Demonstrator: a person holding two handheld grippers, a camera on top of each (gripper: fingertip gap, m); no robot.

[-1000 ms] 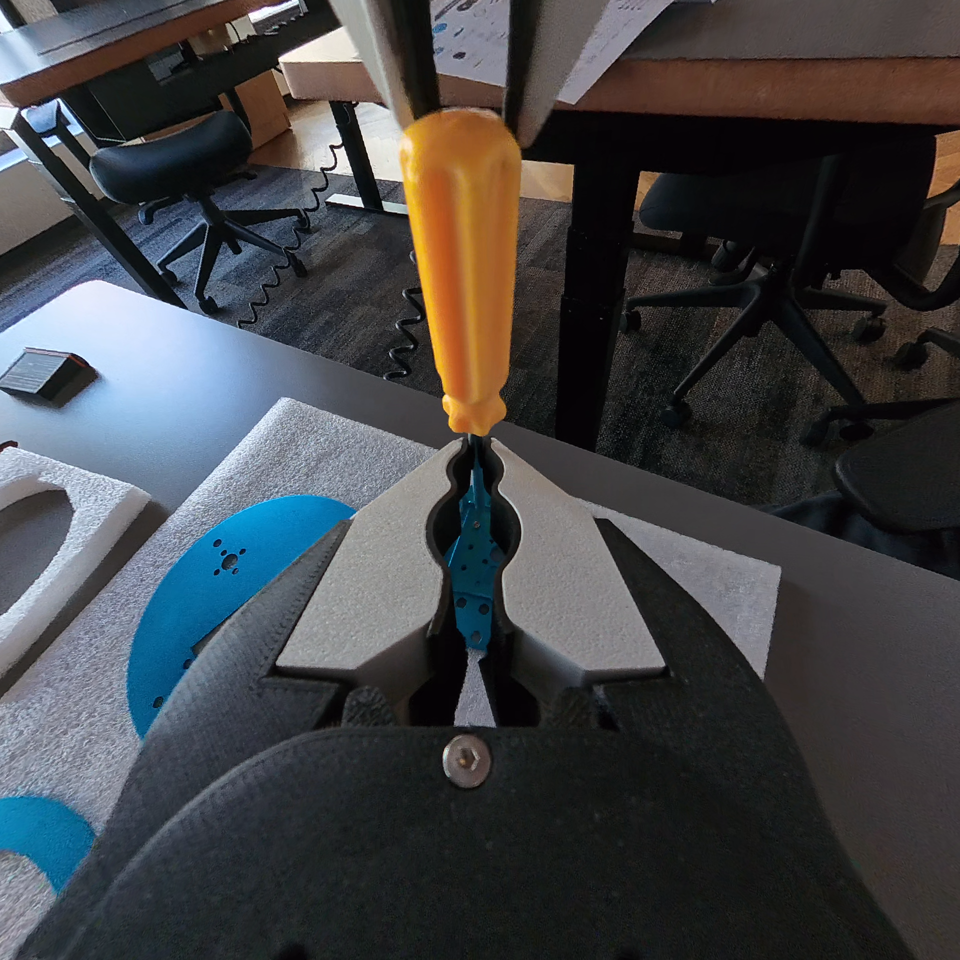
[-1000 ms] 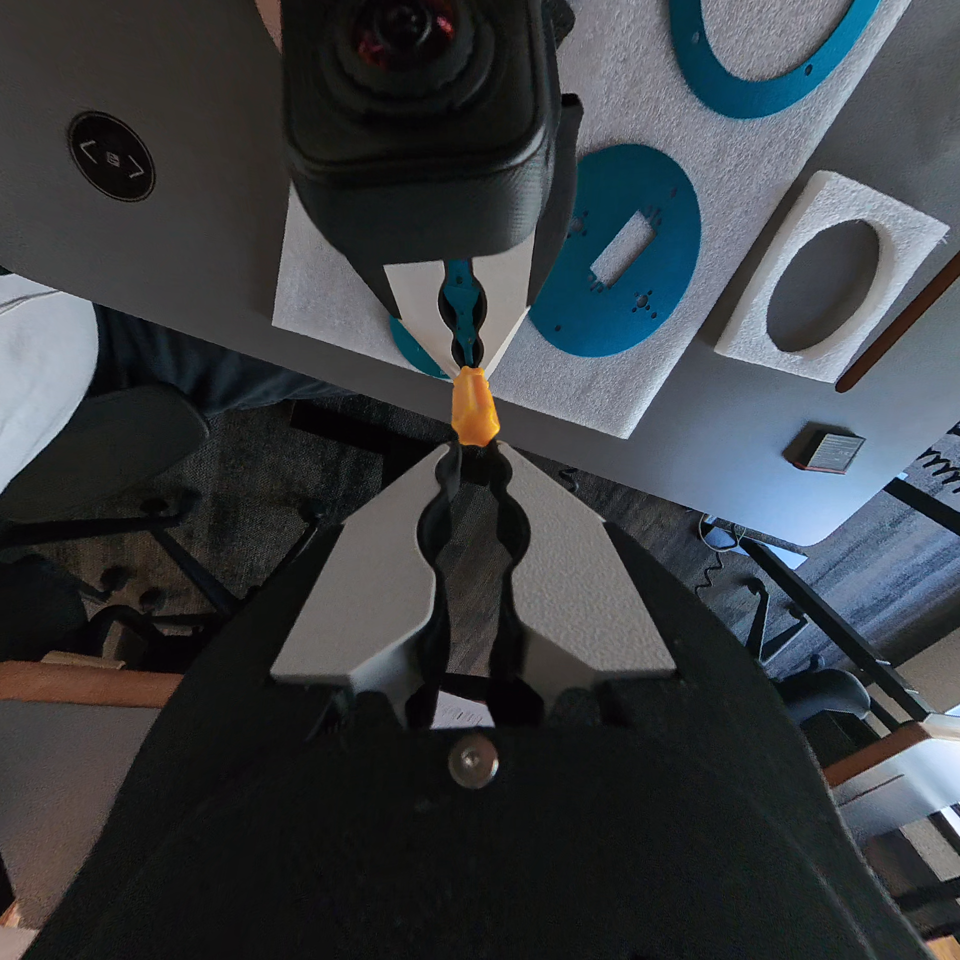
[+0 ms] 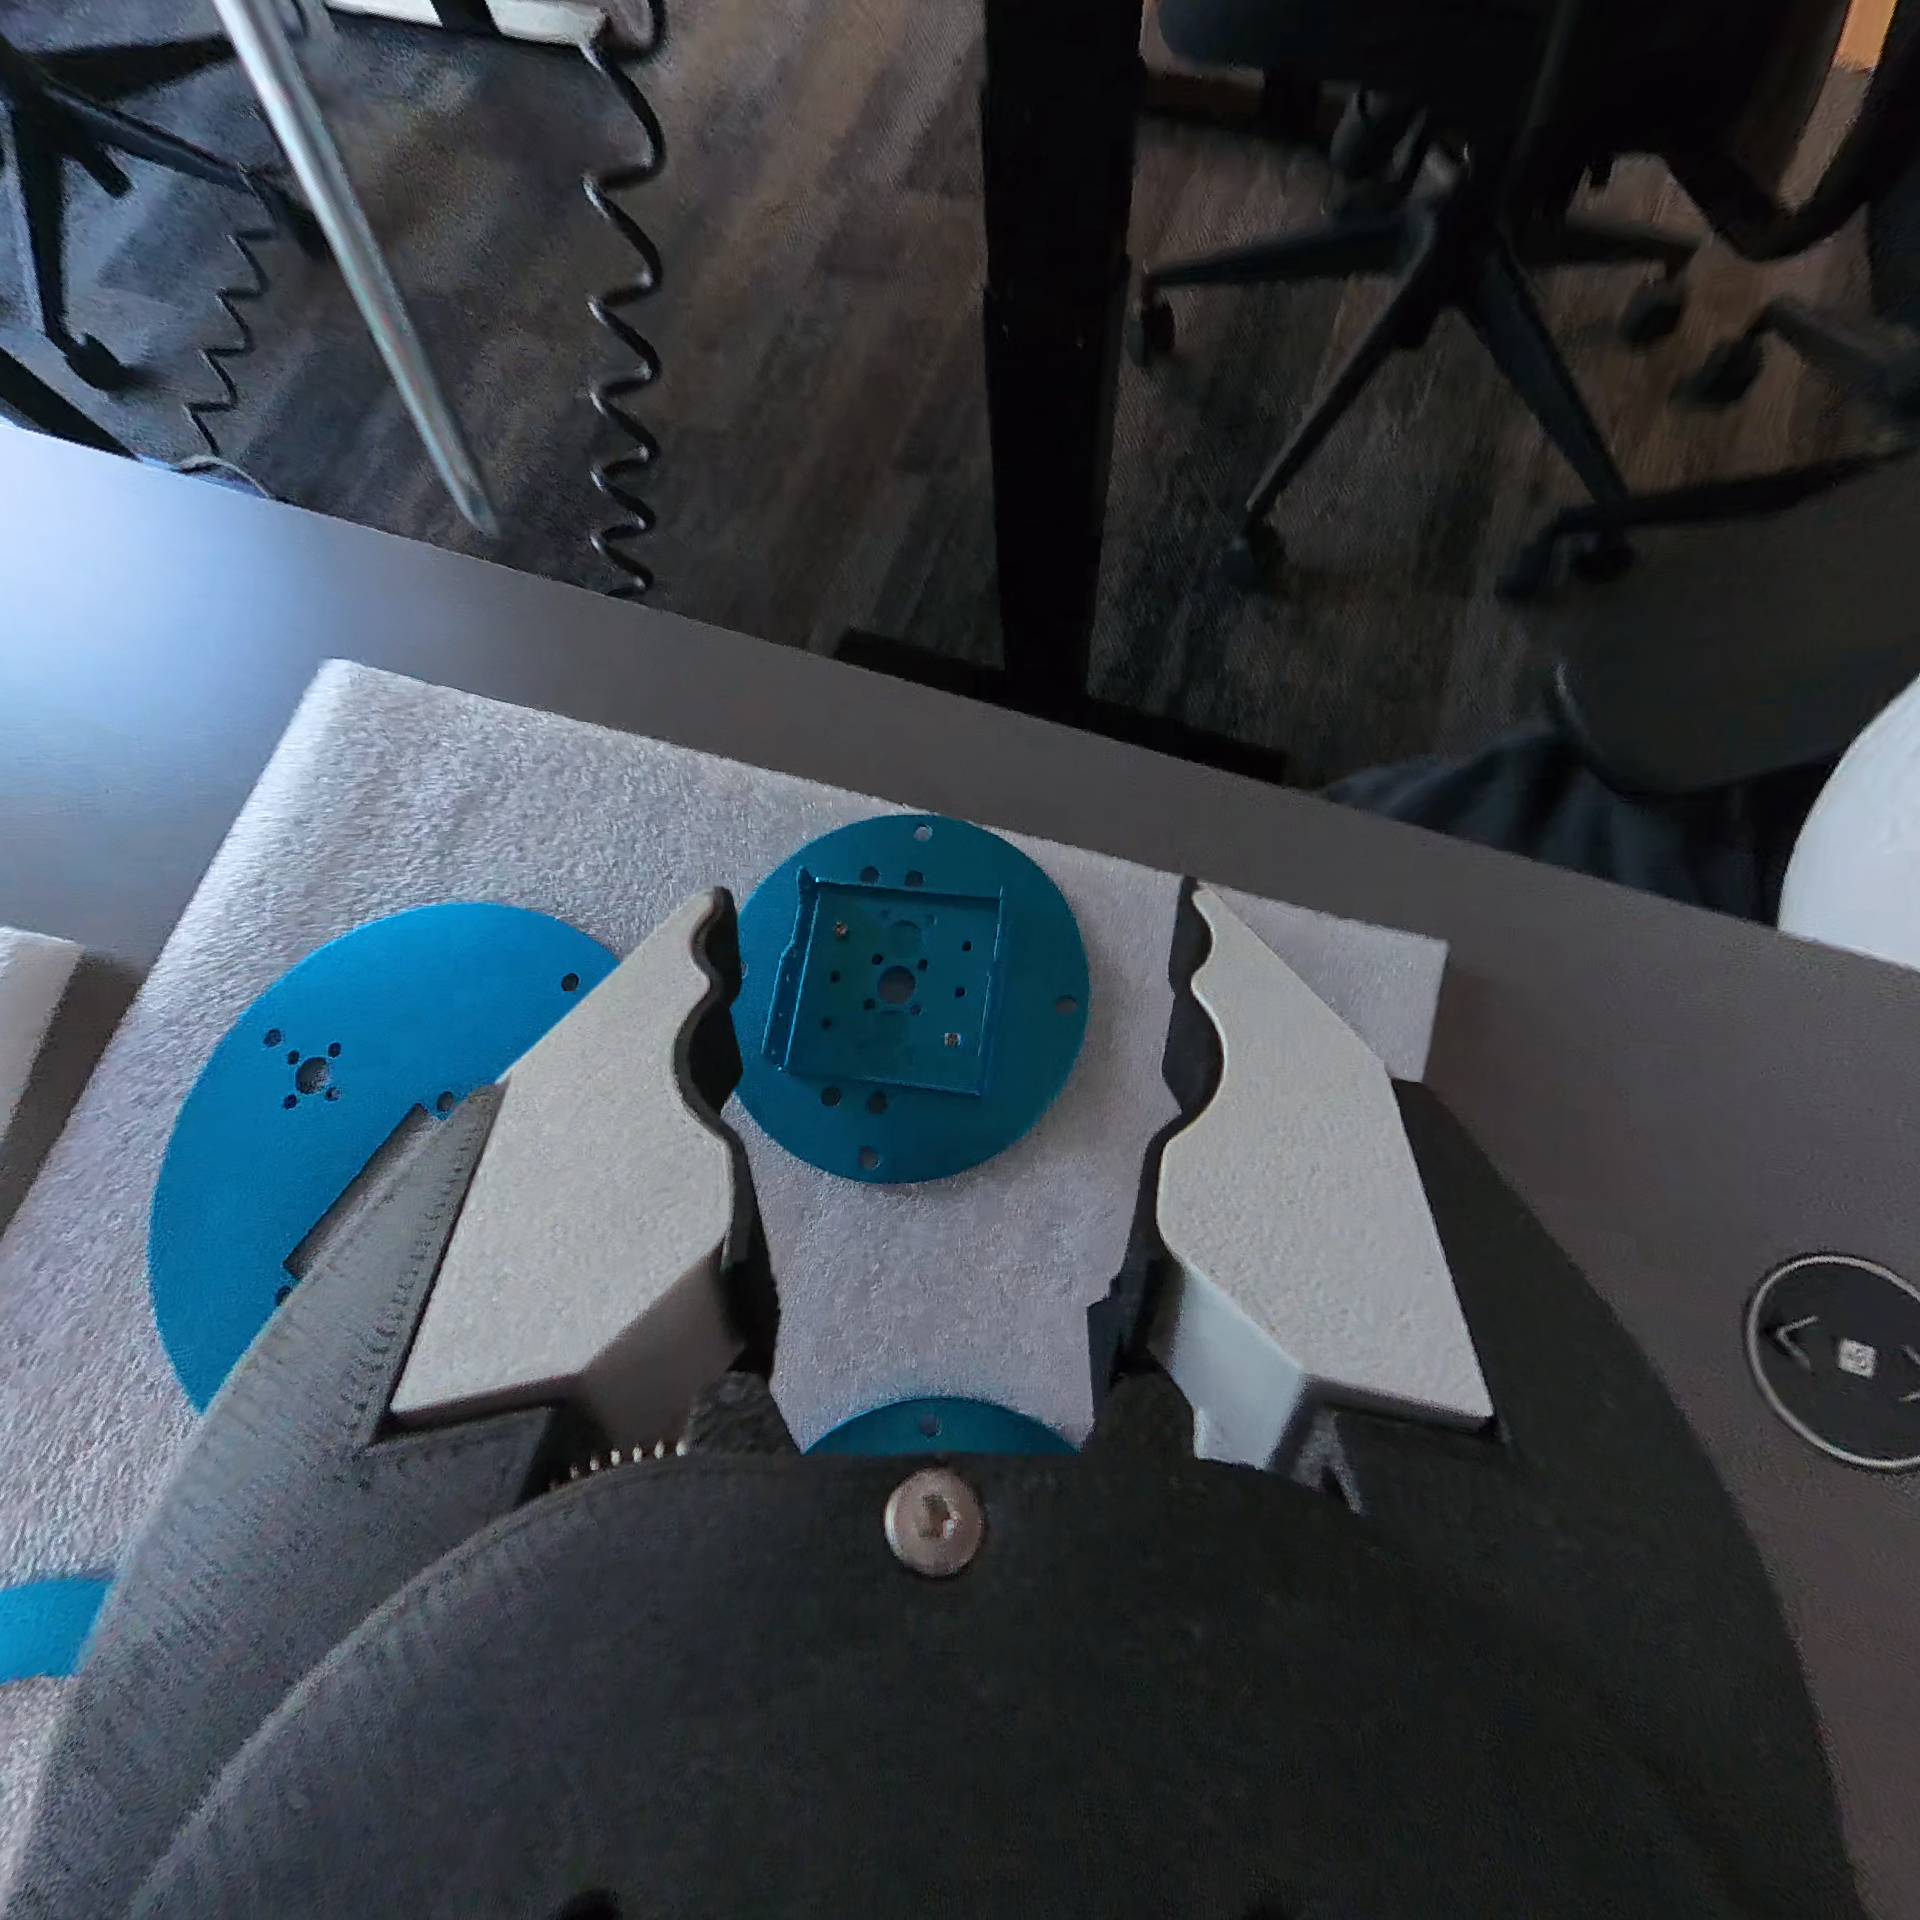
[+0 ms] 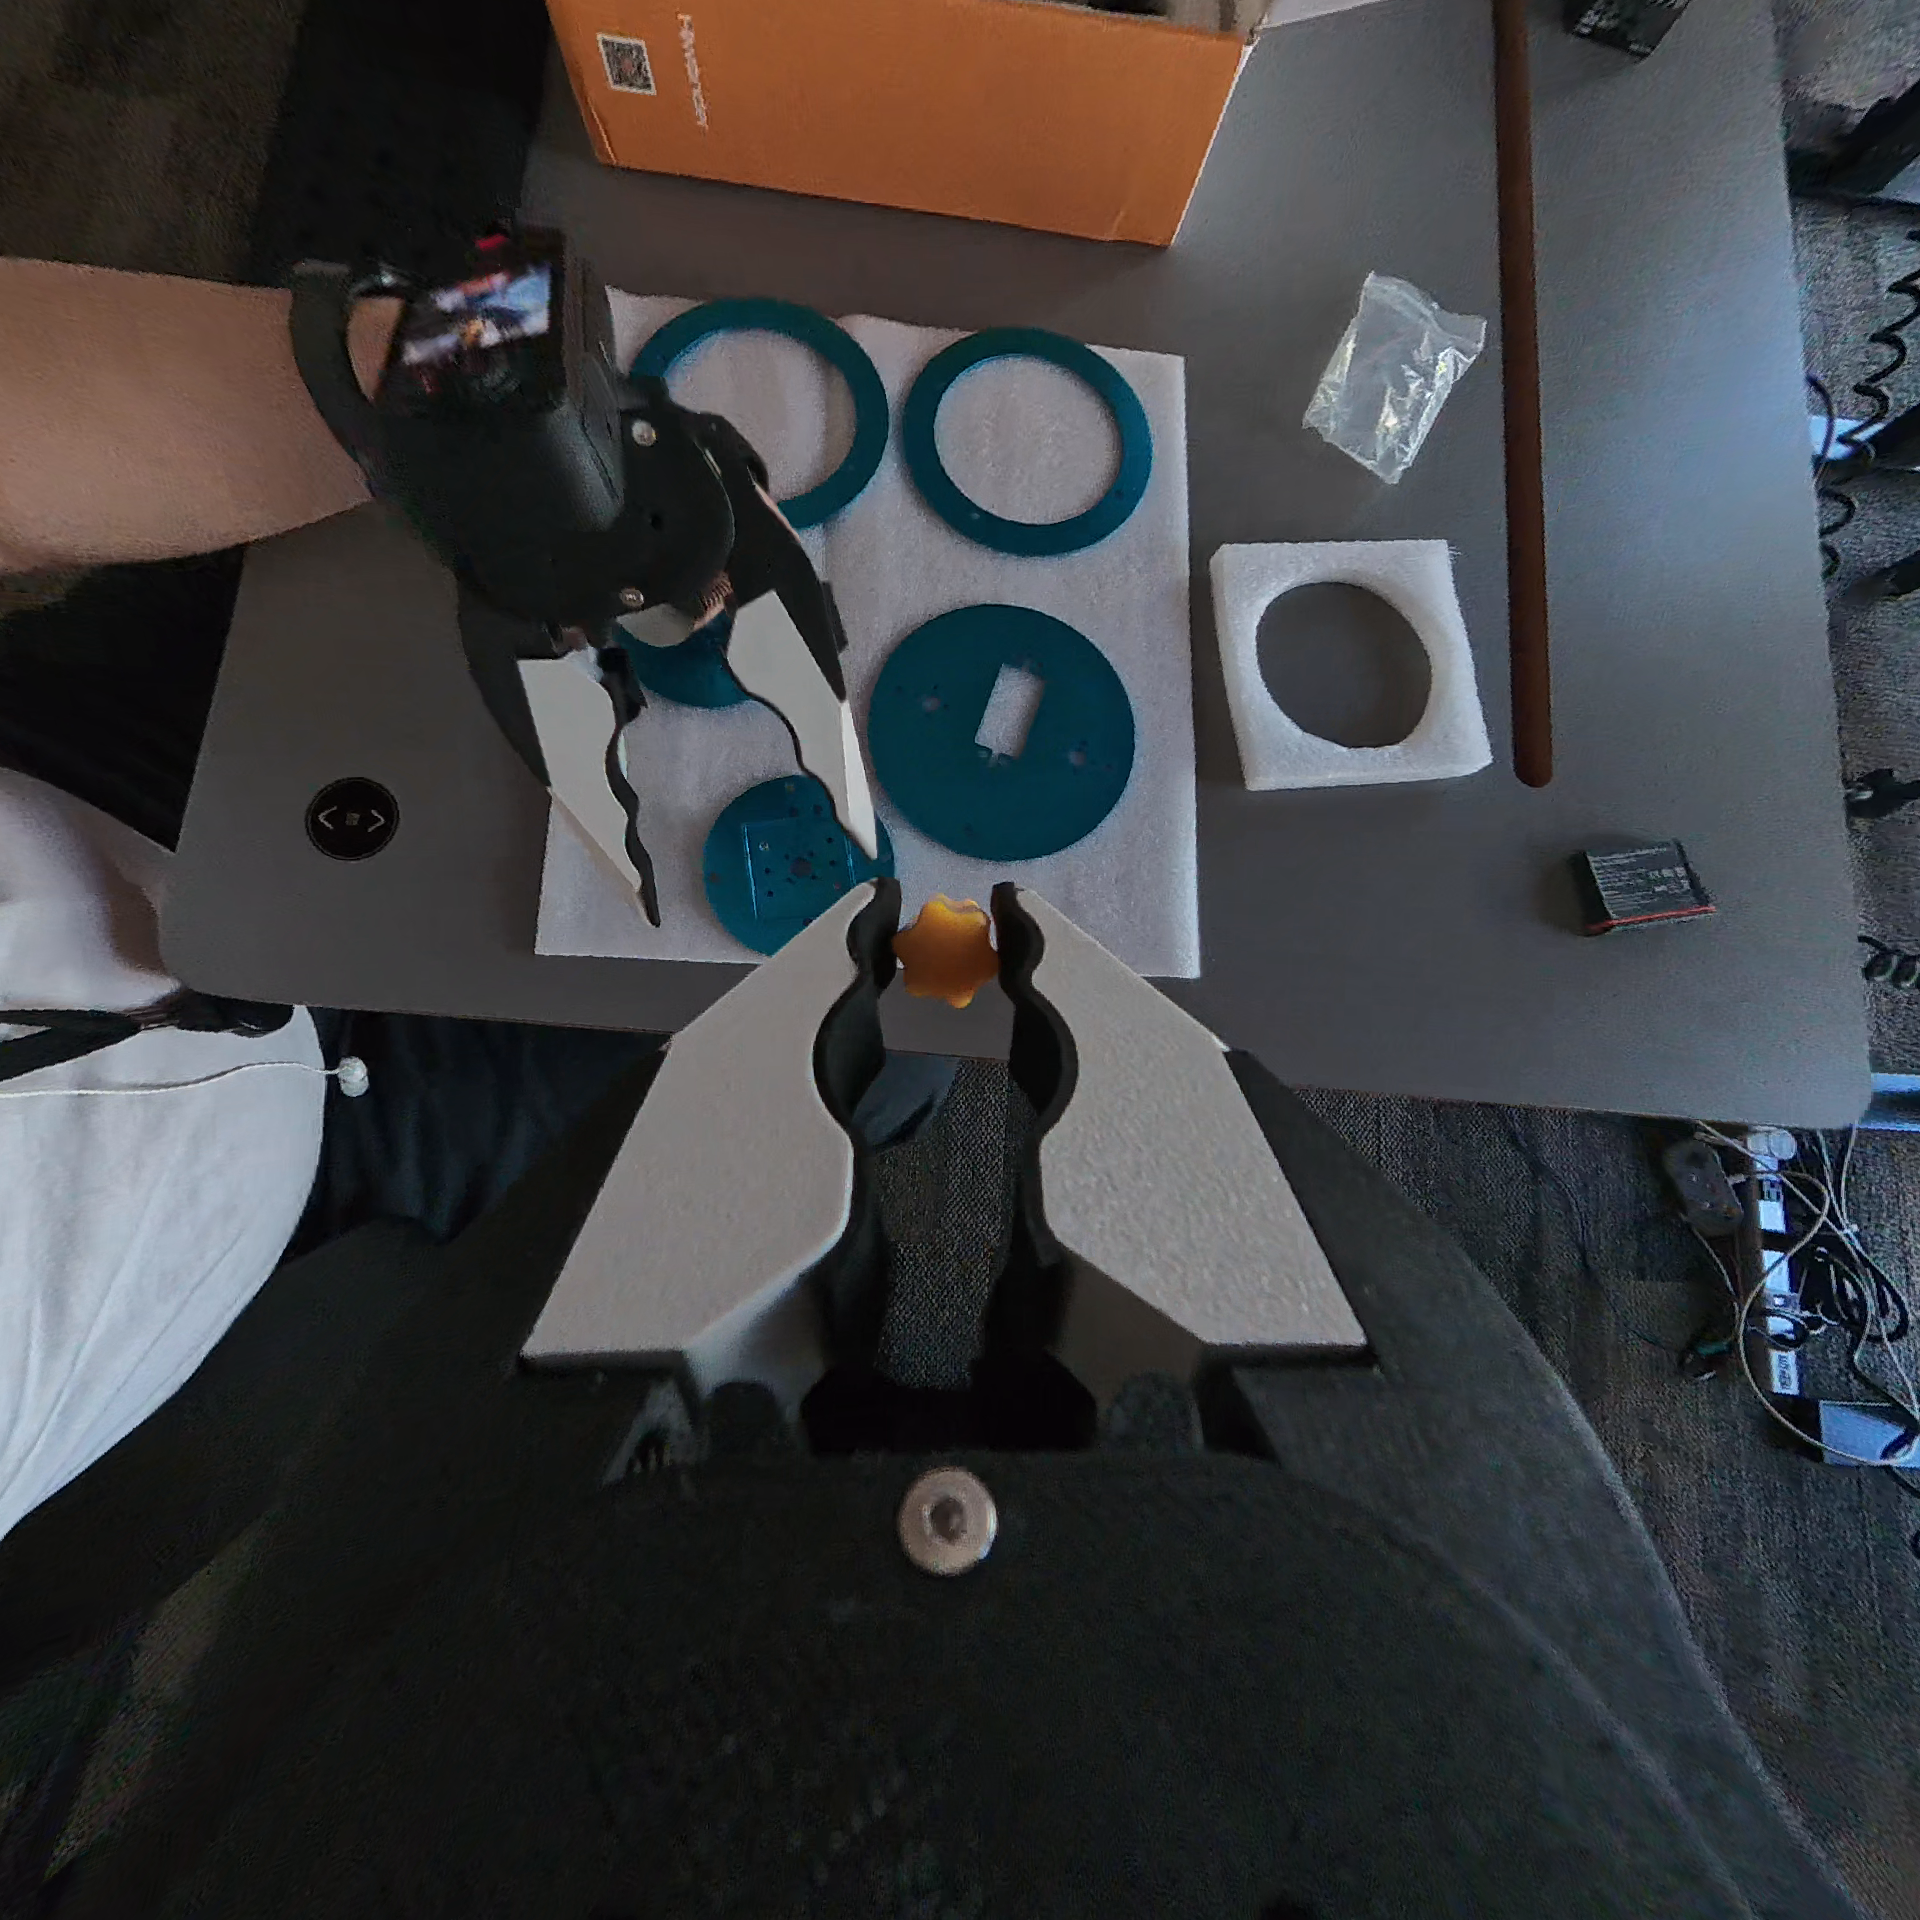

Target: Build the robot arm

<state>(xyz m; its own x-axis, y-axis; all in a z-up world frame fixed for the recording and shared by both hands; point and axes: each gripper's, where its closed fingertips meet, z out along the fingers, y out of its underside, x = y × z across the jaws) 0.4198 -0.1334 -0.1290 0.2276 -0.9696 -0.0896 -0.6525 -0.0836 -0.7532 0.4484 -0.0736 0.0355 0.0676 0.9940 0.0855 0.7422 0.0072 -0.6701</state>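
Note:
My left gripper [image 3: 956, 914] is open and hovers just above a small blue disc with a square blue bracket on it [image 3: 909, 1003], which lies on the white foam sheet [image 3: 499, 821] between the fingertips. It also shows in the right wrist view [image 4: 758, 878], held by a person's forearm [image 4: 156, 405]. My right gripper [image 4: 943, 914] is shut on the orange screwdriver handle [image 4: 945, 951], seen end-on above the desk's near edge. The screwdriver's metal shaft [image 3: 353, 239] hangs at the upper left of the left wrist view, clear of the disc.
On the foam lie a large blue disc with a rectangular cut-out [image 4: 1000, 732] and two blue rings [image 4: 920, 442]. A foam block with a round hole [image 4: 1242, 727], a plastic bag [image 4: 1392, 374], a small black box [image 4: 1642, 888] and an orange carton [image 4: 904, 104] stand around. Office chairs [image 3: 1455, 260] stand beyond the desk edge. My right fingertips sit around 20 cm from my left ones.
My left gripper has opened and let go of the blue bracket piece, which now lies on the foam. The right gripper has drawn the screwdriver up and away from it.

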